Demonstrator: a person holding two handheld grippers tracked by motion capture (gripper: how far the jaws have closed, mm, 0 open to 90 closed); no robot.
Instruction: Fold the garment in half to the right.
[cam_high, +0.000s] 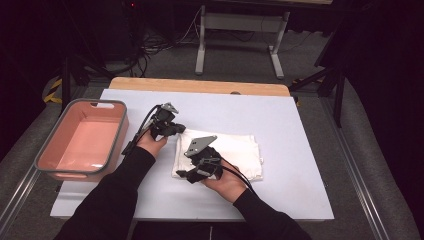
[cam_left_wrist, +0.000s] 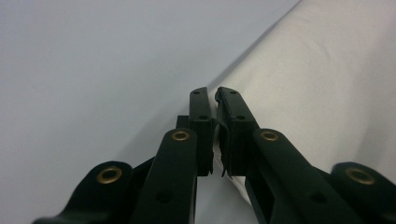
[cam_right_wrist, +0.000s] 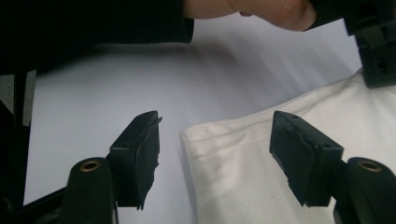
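A folded white cloth (cam_high: 227, 150) lies in the middle of the white table sheet (cam_high: 290, 125). My left gripper (cam_high: 178, 129) sits at the cloth's far left corner. In the left gripper view its jaws (cam_left_wrist: 211, 95) are shut, with the edge of the cloth (cam_left_wrist: 317, 93) pinched between the pads. My right gripper (cam_high: 181, 175) points at the cloth's near left corner. In the right gripper view it (cam_right_wrist: 215, 119) stands open, one jaw over the bare sheet and the other over the cloth (cam_right_wrist: 243, 172), neither pad pressing on it.
A pink bin with a grey rim (cam_high: 82, 142) stands at the table's left edge. A wooden strip (cam_high: 200, 85) runs along the far edge. The left hand (cam_right_wrist: 252, 9) and its gripper body (cam_right_wrist: 378, 51) appear at the top of the right gripper view.
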